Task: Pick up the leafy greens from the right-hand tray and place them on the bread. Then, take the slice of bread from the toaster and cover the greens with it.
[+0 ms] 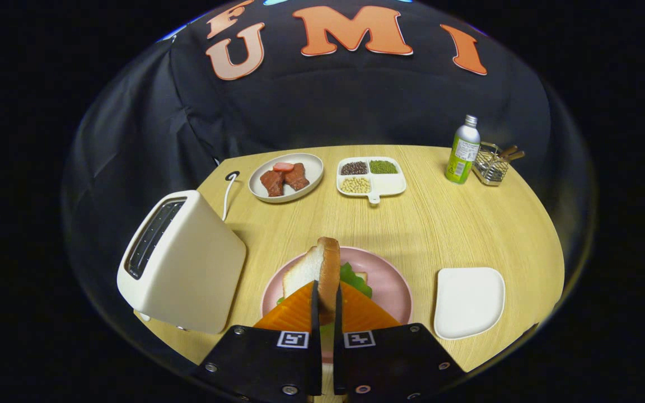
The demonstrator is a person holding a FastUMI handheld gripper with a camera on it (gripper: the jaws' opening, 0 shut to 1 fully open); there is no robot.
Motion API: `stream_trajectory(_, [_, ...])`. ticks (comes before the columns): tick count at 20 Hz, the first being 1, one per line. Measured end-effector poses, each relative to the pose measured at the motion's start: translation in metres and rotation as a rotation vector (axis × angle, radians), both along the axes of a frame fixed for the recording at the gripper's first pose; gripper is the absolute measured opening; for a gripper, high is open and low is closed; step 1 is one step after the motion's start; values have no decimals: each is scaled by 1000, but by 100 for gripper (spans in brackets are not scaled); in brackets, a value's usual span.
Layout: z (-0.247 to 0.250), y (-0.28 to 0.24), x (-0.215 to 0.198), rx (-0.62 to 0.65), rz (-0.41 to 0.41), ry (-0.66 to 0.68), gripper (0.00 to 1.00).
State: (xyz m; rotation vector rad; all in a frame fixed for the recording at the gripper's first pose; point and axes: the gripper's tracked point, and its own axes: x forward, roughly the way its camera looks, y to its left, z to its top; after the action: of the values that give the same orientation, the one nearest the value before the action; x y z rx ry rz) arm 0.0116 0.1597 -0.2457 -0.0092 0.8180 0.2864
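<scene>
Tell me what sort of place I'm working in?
Likely a staged kitchen table in a recording booth: toaster, pink plate with greens, black cloth wall behind. The tool is shut on the bread slice.

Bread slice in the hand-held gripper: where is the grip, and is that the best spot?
The hand-held gripper pinches the bread slice at its lower crust edge, slice upright on edge above the pink plate. Flat faces suit the fingers; coming from above on the crust end probably works best.

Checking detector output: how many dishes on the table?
4: pink plate under the held bread slice, white tray beside it, oval meat plate and divided dish beyond.
</scene>
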Motion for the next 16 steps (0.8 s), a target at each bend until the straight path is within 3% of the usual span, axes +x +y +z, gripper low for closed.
stream_trajectory(5, [-14, -19, 4, -6, -21, 59, 16])
stream_trajectory(8, [-20, -33, 6, -42, -39, 70, 30])
stream_trajectory(13, [-13, -48, 10, -86, -51, 41, 42])
stream_trajectory(15, [-2, -54, 15, -88, -62, 10, 54])
stream_trajectory(16, [4, -58, 16, -90, -67, -9, 64])
